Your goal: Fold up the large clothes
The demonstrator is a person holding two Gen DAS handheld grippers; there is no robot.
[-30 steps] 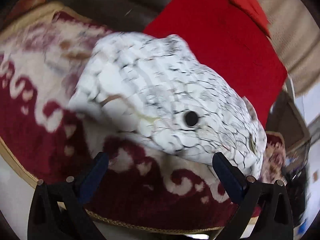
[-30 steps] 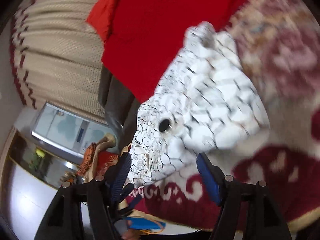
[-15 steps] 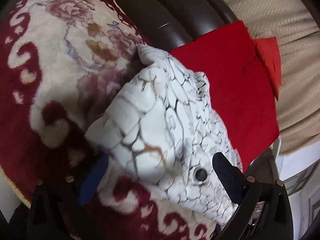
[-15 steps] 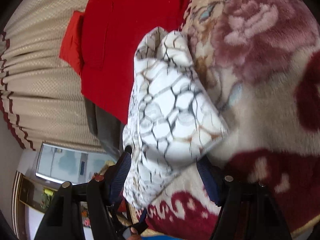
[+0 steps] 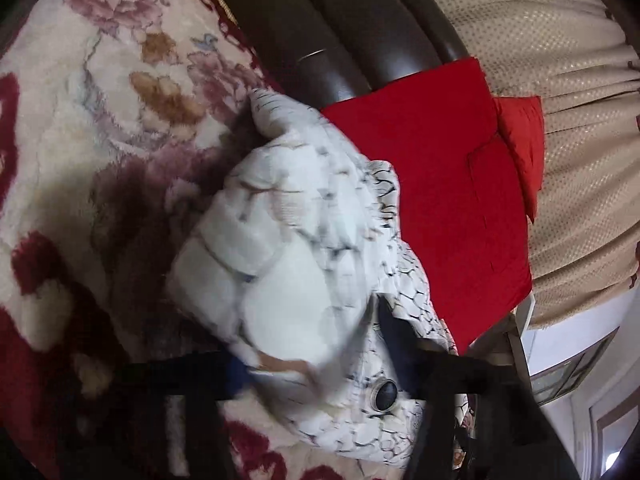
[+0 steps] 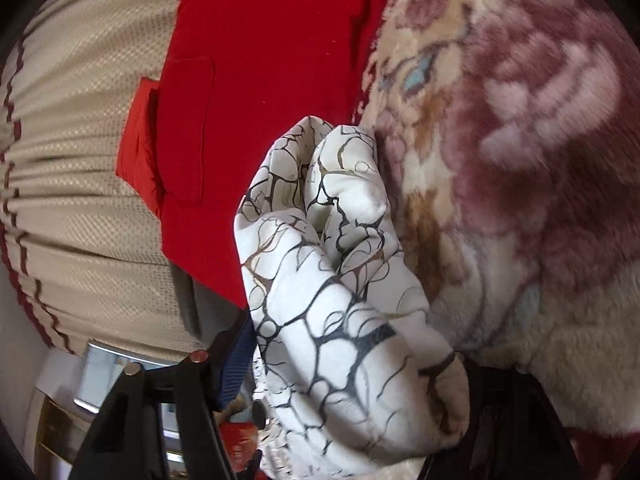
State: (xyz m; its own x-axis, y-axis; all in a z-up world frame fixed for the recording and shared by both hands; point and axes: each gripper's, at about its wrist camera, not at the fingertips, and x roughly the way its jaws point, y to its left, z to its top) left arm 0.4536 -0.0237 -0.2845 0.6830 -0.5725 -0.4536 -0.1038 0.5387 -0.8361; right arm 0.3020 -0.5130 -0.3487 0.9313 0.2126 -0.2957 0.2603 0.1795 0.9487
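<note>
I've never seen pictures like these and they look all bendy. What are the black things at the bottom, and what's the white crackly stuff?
A person holds a pinching tool, called a gripper, in each hand. Each gripper carries a round-eyed camera, so the pictures look bent. One picture looks along the left gripper, the other along the right gripper. The white garment with dark crackle lines lies bunched on a flowery blanket, beside a red cloth. Both grippers' jaws are closing, with the garment between them.
</note>
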